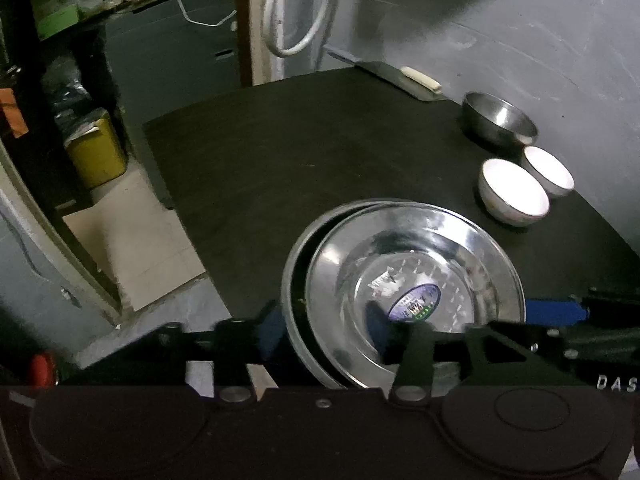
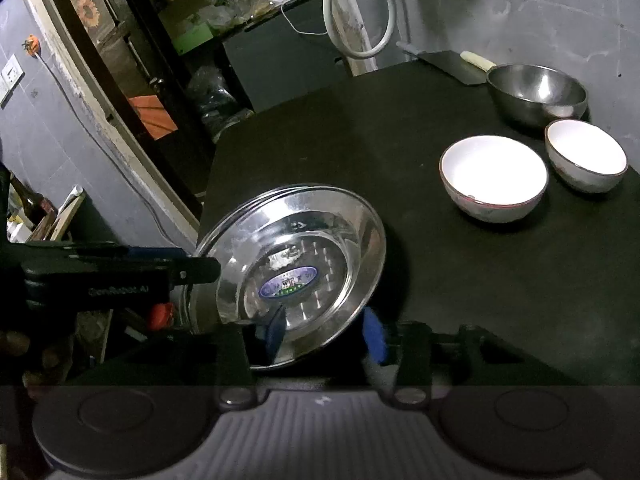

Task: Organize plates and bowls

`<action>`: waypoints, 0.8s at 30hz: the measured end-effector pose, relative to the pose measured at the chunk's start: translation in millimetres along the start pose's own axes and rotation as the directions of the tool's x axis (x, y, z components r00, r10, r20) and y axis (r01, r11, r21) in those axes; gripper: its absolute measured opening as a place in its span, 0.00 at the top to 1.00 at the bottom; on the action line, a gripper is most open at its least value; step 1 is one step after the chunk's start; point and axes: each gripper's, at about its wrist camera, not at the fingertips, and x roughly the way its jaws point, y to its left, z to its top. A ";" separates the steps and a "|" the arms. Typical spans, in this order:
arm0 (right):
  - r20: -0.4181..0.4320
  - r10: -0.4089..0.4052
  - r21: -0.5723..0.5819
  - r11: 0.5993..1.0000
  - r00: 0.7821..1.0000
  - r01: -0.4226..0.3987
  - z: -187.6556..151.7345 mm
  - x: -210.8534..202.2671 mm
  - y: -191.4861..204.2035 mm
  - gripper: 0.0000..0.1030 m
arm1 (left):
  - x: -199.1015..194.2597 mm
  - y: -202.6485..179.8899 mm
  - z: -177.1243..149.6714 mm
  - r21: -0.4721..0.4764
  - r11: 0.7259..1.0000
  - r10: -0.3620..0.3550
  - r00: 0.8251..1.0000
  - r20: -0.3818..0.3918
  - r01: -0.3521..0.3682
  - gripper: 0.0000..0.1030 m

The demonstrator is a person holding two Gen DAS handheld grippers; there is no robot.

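Two steel plates lie stacked at the near left of the black table [image 1: 280, 160]. The top plate [image 1: 416, 288] [image 2: 296, 264] carries an oval sticker and sits off-centre on the lower plate [image 1: 294, 280]. My left gripper [image 1: 326, 330] straddles the stack's left rim, one blue pad outside and one over the top plate, jaws open. My right gripper [image 2: 325, 336] straddles the top plate's near rim in the same way, its outer pad clear of the rim, open. Two white bowls [image 2: 494, 176] [image 2: 586, 156] and a steel bowl [image 2: 536, 88] stand at the right.
A cleaver [image 1: 400, 76] with a pale handle lies at the table's far edge by the grey wall. Left of the table the floor drops away, with a yellow bin [image 1: 96, 152], shelves of clutter and a hanging white hose [image 1: 296, 8]. The table's middle is bare dark surface.
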 end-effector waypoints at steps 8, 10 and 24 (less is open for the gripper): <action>0.026 -0.023 0.004 1.000 0.999 0.023 -1.3 -9.0 -10.7 0.08 | -6.5 -0.2 8.6 -0.087 0.995 0.058 0.994 0.093 -0.050 0.01; 0.042 -0.036 0.008 0.999 0.998 0.035 0.0 -14.1 -16.8 0.03 | -2.6 -2.7 12.9 -0.098 0.994 0.061 0.994 0.095 -0.051 0.01; 0.232 -0.191 0.164 0.974 0.954 0.155 56.7 -44.4 -130.5 0.00 | 44.2 -78.9 97.2 -0.083 0.996 0.005 0.973 0.231 0.015 0.01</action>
